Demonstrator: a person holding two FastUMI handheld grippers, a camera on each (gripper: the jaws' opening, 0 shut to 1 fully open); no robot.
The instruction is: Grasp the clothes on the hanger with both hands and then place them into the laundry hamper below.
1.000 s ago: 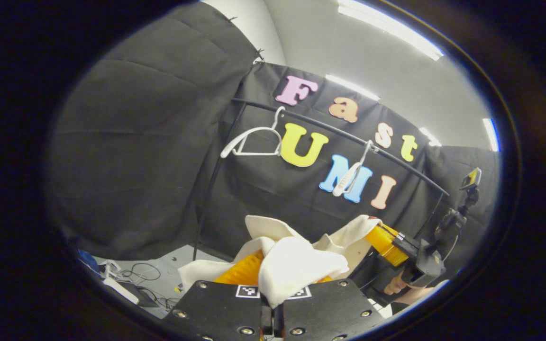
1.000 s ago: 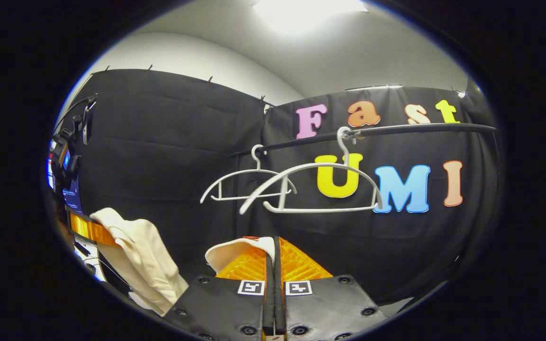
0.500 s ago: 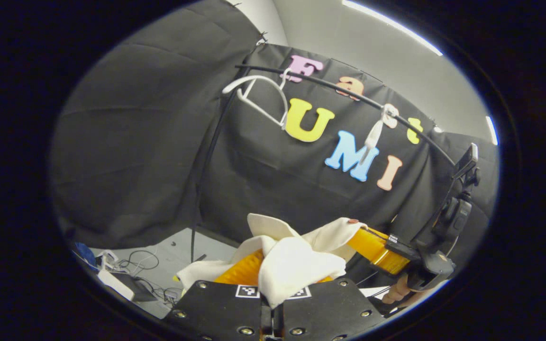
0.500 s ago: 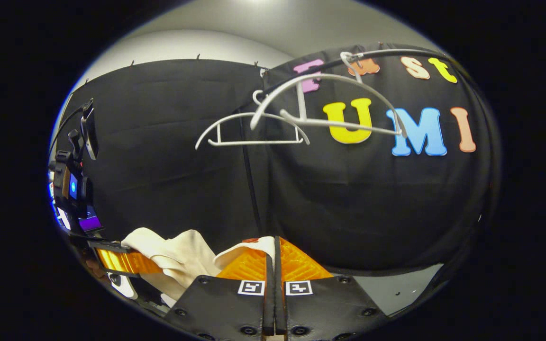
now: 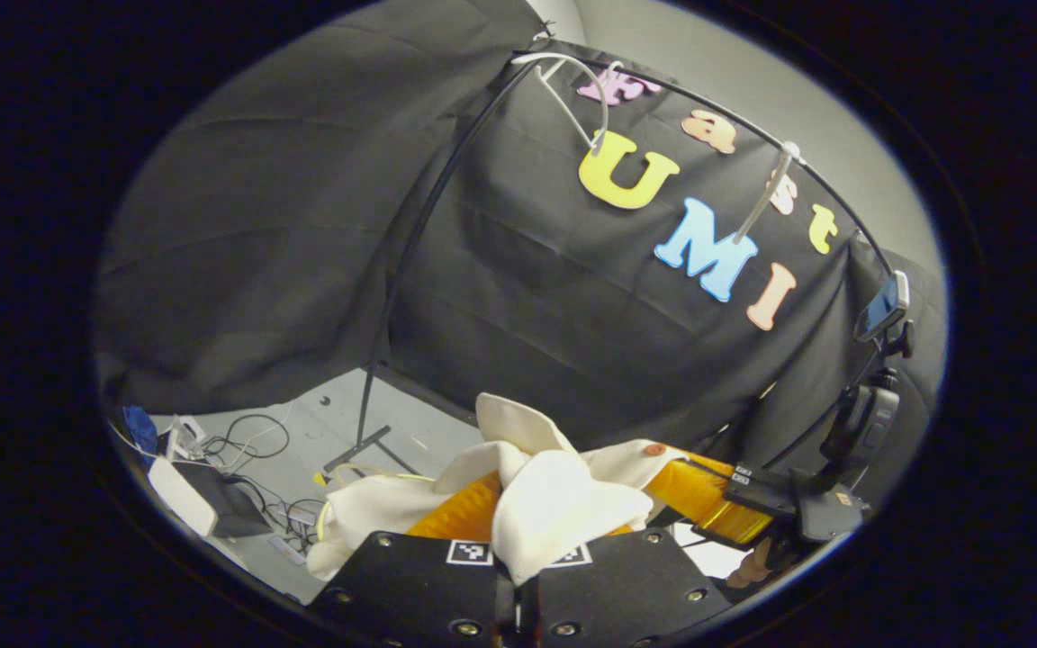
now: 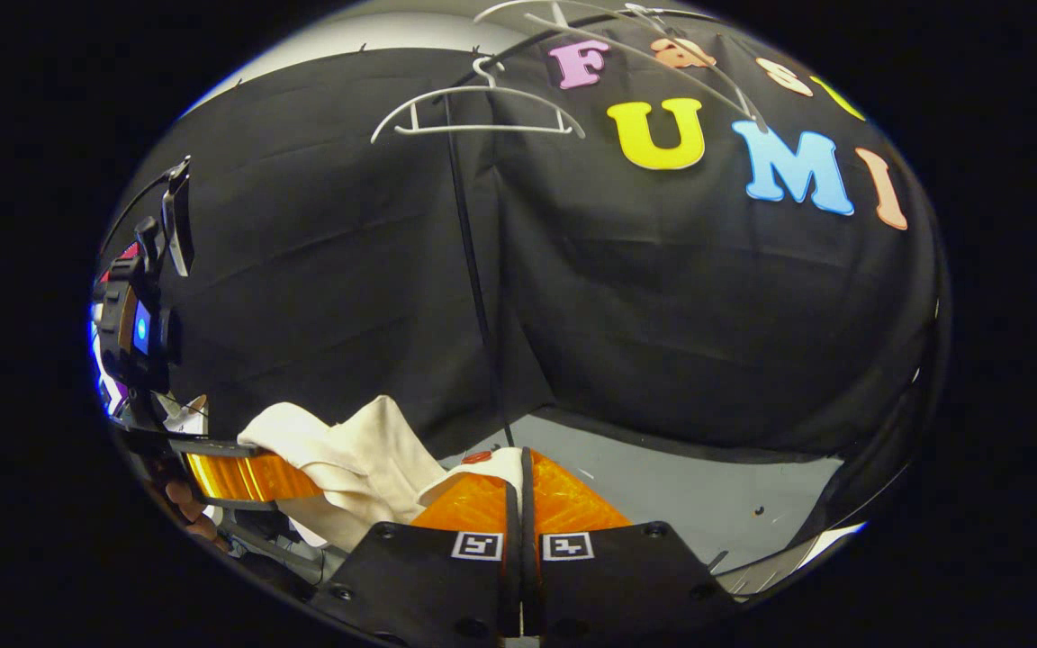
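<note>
Cream shirt (image 5: 554,504) pinched between both grippers, off the hangers

In the left gripper view the left gripper (image 5: 518,540) clamps a bunched fold low in the frame — the right gripper (image 5: 707,490) bites the shirt's edge at lower right. In the right gripper view the right gripper (image 6: 520,490) is closed on a cloth corner at bottom centre. Two bare white hangers (image 6: 478,112) hang from the rail (image 5: 716,108) at the top — grey floor (image 6: 662,486) below.
</note>
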